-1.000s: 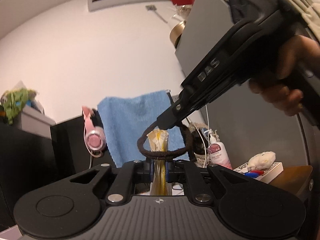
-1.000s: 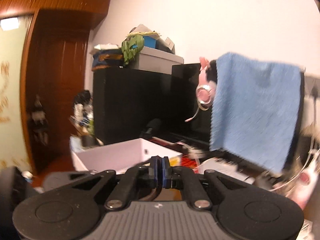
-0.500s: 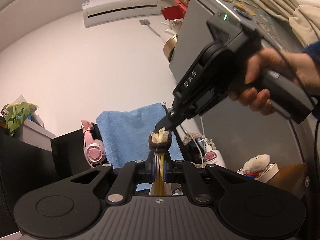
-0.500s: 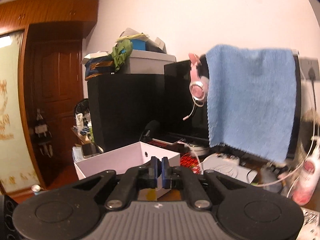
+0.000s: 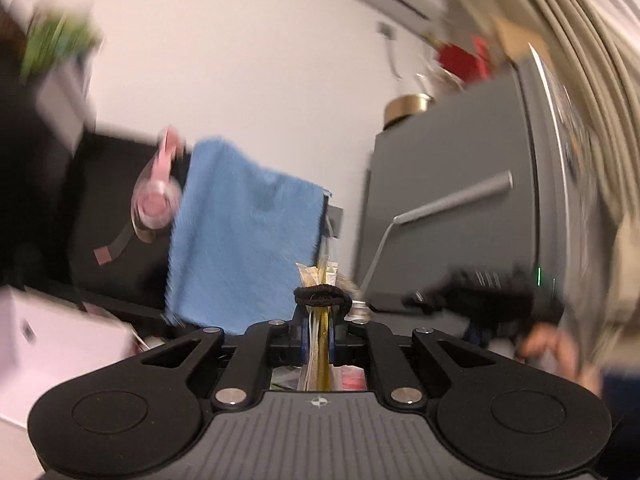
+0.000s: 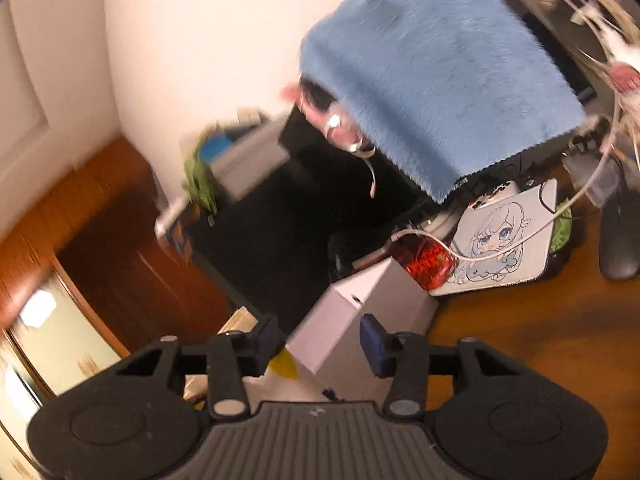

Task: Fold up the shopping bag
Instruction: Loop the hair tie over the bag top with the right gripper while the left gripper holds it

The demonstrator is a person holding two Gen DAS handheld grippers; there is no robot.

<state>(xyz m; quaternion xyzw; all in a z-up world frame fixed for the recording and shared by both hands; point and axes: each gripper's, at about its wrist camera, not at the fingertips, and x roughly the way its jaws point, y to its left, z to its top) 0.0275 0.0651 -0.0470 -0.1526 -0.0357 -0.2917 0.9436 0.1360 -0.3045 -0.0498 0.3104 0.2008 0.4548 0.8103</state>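
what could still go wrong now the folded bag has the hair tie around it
1. The black hair tie sits close to the top end of the folded bag, so it might slip off and let the bundle spring open.
2. Only the left tool grips the bag; the right tool is opening with nothing between its pads, so a loosened grip would probably drop it.
3. The blurred views could hide a snag.
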